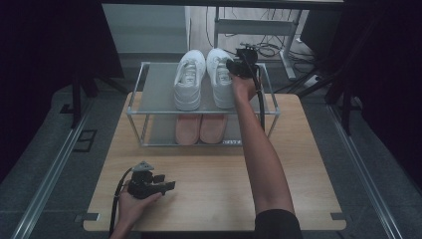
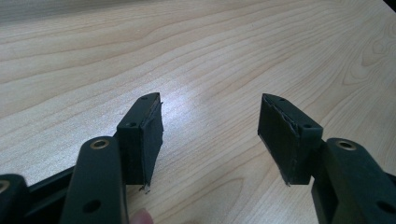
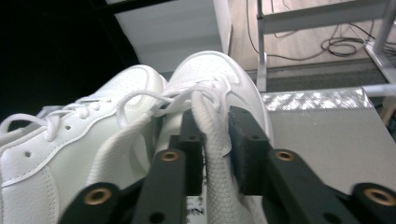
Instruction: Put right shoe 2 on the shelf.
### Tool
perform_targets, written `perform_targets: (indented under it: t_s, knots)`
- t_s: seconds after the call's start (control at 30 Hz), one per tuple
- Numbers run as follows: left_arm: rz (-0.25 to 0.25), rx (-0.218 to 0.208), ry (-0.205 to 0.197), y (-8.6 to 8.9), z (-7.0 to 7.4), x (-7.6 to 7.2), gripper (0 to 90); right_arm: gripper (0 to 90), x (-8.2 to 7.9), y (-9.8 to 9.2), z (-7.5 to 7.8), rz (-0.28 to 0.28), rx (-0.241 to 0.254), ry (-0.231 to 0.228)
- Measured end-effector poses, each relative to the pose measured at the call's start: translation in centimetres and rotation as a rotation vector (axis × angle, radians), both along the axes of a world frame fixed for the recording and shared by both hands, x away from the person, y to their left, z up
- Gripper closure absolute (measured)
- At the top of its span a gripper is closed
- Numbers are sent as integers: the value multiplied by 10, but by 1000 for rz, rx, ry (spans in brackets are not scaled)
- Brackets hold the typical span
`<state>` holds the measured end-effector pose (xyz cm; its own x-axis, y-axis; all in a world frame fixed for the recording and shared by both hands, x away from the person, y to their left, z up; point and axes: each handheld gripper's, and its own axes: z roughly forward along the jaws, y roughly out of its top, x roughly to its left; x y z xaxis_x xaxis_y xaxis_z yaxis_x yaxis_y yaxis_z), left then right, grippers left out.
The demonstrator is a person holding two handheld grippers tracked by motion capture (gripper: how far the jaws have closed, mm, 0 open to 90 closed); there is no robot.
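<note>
A two-tier rack (image 1: 137, 112) stands at the far side of the wooden table (image 1: 214, 174). On its top shelf sit two white sneakers, toes pointing away from the person: the left sneaker (image 1: 189, 79) and the right sneaker (image 1: 219, 77), touching side by side. Below them, on the lower shelf, lies a pink pair (image 1: 200, 128).

The right gripper (image 1: 238, 66) reaches out over the top shelf at the right sneaker. In the right gripper view its jaws stand on either side of the tongue (image 3: 212, 149) of that sneaker (image 3: 219, 79), one on each face of the fabric, partly spread; whether they press on it I cannot tell. The left sneaker (image 3: 70, 140) lies just beside, laces loose.

The left gripper (image 1: 166, 185) rests near the table's near edge, held in the left hand (image 1: 130, 206). Its jaws are spread wide with nothing but bare table (image 2: 210, 56) between them.
</note>
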<state>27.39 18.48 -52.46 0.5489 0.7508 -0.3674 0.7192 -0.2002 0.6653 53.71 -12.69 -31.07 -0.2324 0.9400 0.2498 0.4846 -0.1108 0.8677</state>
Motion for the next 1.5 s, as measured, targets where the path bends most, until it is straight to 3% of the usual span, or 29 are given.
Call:
perform_targets:
  t_s: [0.2,0.33,0.6,0.87,1.03,1.23,1.5]
  knots:
    - [-5,3,0,-2,0,-1,405,587,-8,-9,7,38,15,-39]
    - [-3,4,-5,-1,0,-1,405,577,-19,-17,12,59,16,-70]
    - [2,7,-3,-1,0,0,405,624,-45,-38,12,137,23,-100]
    - [6,8,-7,-1,1,-1,405,756,-75,-55,6,187,9,-134]
    - [8,11,-5,-1,1,-1,405,864,-91,-66,-3,223,-21,-133]
    - [3,16,-2,-3,0,-1,405,897,-96,-73,-17,243,-34,-108]
    - [0,21,-2,-3,0,-1,404,898,-91,-74,-30,243,-45,-77]
